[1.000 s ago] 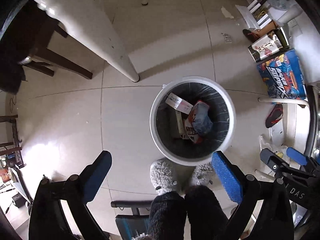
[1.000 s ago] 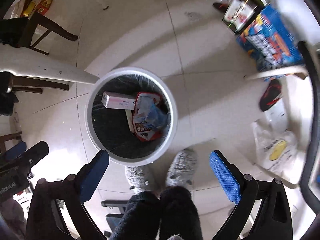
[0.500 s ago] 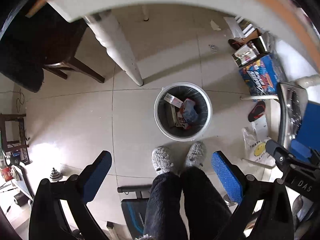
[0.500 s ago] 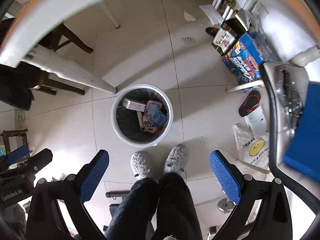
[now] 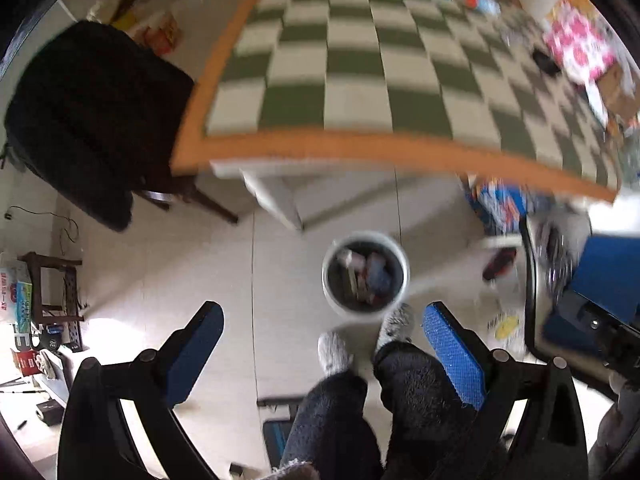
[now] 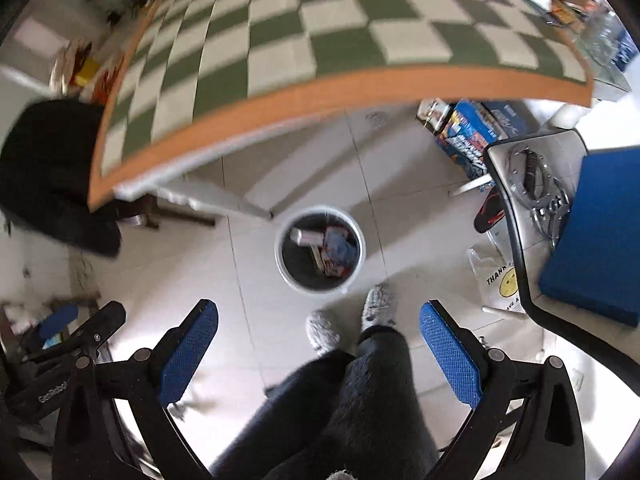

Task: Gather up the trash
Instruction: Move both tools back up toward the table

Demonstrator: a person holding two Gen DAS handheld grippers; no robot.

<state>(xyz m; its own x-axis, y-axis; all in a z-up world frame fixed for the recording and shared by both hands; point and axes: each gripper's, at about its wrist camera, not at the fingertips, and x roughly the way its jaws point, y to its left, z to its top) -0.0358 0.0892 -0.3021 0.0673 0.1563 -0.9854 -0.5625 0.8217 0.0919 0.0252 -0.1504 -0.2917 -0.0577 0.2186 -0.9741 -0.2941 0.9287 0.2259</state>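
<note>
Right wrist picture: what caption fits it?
Open right gripper above a floor bin holding trash, beside a checkered table.

Pale tiled floor (image 6: pixel 400 184) catches bright daylight. A green-checked, orange-edged table (image 6: pixel 280 32) stands beside a dark-draped chair (image 5: pixel 92 120).

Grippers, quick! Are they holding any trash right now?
Left gripper: open, holding nothing.
Right gripper: open, holding nothing.

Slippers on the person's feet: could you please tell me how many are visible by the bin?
2: the left slipper and the right slipper, side by side just short of the bin.
</note>
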